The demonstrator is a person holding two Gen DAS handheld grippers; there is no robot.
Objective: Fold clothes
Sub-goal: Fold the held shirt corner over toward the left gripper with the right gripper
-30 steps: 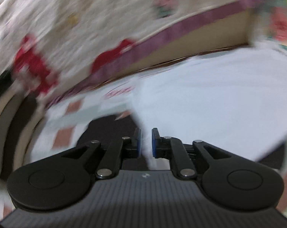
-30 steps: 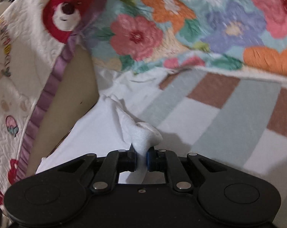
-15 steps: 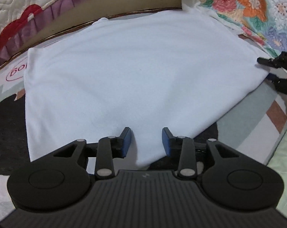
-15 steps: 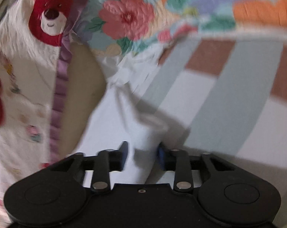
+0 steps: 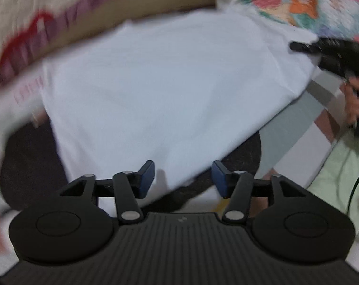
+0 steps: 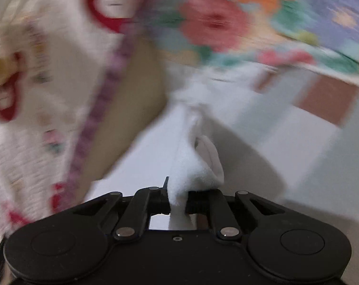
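A white garment [image 5: 160,90] is seen spread flat across a bedcover of pale, grey-green and brown blocks [image 5: 291,142], filling the middle of the left wrist view. Its surface is smooth and unmarked; its outline is roughly four-sided, with one corner drawn out toward 2 o'clock. Both views are blurred, so seams and hems cannot be read.

The left gripper [image 5: 183,178] is found over the near edge of the garment at 6 o'clock; its jaws are opening, the blue pads stand clear of the cloth, and nothing is gripped.

The right gripper [image 6: 178,199] is closing, and a bunched fold of the white garment [image 6: 191,166] is pinched between its pads. In the left wrist view that gripper [image 5: 298,46] is seen at 2 o'clock on the garment's corner, carried by a hand [image 5: 352,102].

A dark round patch [image 5: 30,166] is noted under the garment from 8 to 5 o'clock. A cream quilt with red bears and purple trim [image 6: 44,118] lies at 10 o'clock, and a floral quilt [image 6: 262,23] at 1 o'clock, just beside the garment's far corner. Pale green cloth [image 5: 333,180] lies at 4 o'clock.
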